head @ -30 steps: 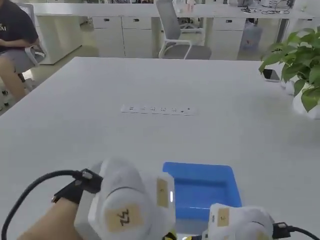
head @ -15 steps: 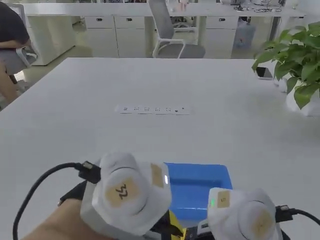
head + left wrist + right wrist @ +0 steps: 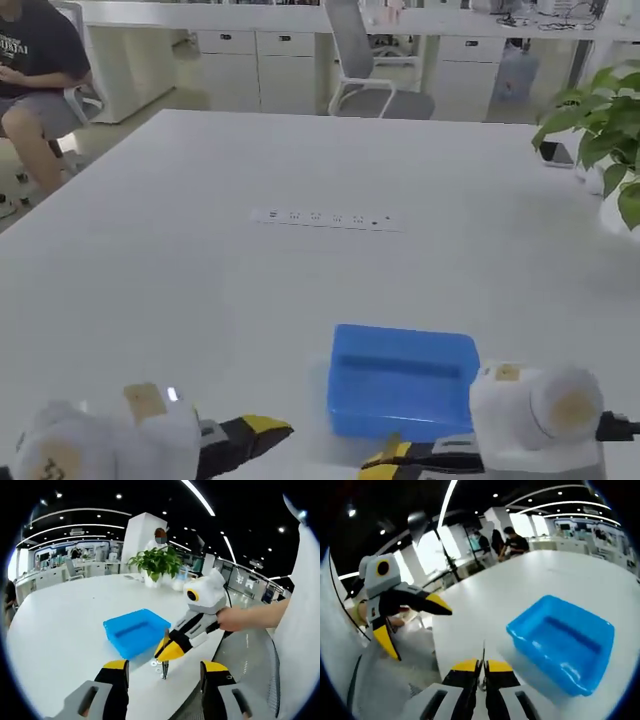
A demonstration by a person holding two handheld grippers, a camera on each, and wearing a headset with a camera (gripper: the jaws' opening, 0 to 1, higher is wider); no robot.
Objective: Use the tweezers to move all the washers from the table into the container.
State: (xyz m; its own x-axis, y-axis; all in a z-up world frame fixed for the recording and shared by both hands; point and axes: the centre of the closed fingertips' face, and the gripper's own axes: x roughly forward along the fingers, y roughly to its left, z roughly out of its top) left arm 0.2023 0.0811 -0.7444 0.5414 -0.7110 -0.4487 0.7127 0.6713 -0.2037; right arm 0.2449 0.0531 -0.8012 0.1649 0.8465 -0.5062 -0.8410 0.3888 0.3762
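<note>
A blue container [image 3: 403, 381] stands on the white table [image 3: 300, 280] near its front edge. My right gripper [image 3: 481, 666] is shut on thin metal tweezers [image 3: 483, 656], just left of the blue container [image 3: 564, 639]. In the left gripper view the tweezers [image 3: 164, 661] point down at the table beside two small washers [image 3: 156, 666] in front of the container [image 3: 134, 629]. My left gripper [image 3: 166, 666] is open and holds nothing. It sits low at the left [image 3: 262, 432], facing the right gripper [image 3: 386, 461].
A white power strip [image 3: 325, 219] lies mid-table. A potted plant [image 3: 600, 135] and a dark phone [image 3: 555, 152] are at the far right. An office chair [image 3: 365, 70] stands behind the table, and a person [image 3: 35, 70] sits at the far left.
My left gripper has dropped from in front of the container to the lower left, so the whole container shows. The right gripper has shifted slightly right. The head camera has also moved.
</note>
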